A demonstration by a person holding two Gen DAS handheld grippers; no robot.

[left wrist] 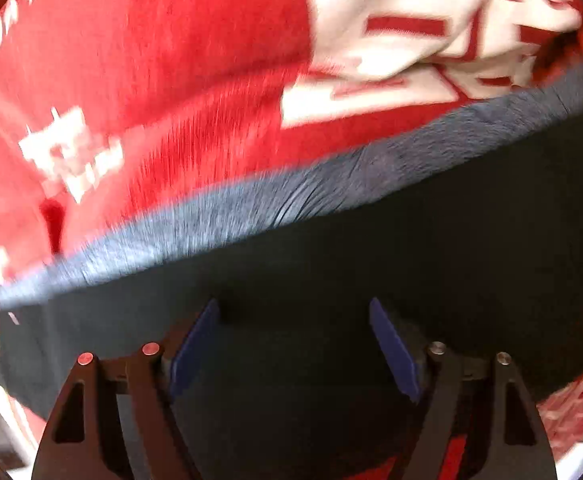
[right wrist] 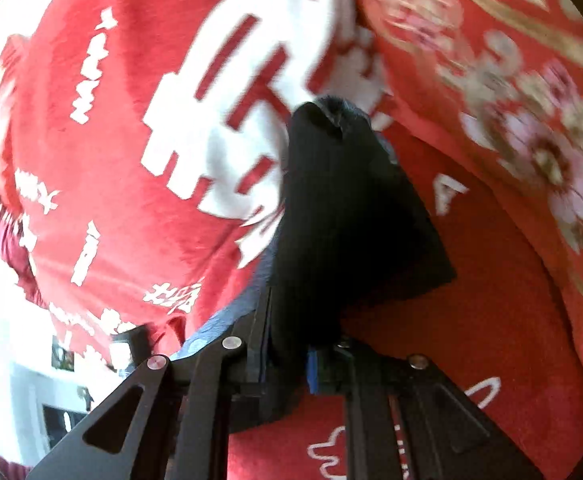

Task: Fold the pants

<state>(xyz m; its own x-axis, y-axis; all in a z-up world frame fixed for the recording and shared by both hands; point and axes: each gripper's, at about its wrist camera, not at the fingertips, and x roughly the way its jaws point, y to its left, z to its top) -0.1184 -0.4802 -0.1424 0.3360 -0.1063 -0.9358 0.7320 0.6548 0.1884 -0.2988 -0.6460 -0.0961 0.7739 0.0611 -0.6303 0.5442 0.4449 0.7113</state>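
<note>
Dark navy fabric pants fill the lower frame beneath the left gripper, its 2 blue-padded jaws apart. The right gripper is clamped on a pant fold rising toward centre frame over a red patterned blanket.

Pants lie on the blanket; a patterned quilt seemingly overlaps the blanket's right.

red blanket with white characters, red floral quilt beside it, bright blurred room beyond
</note>
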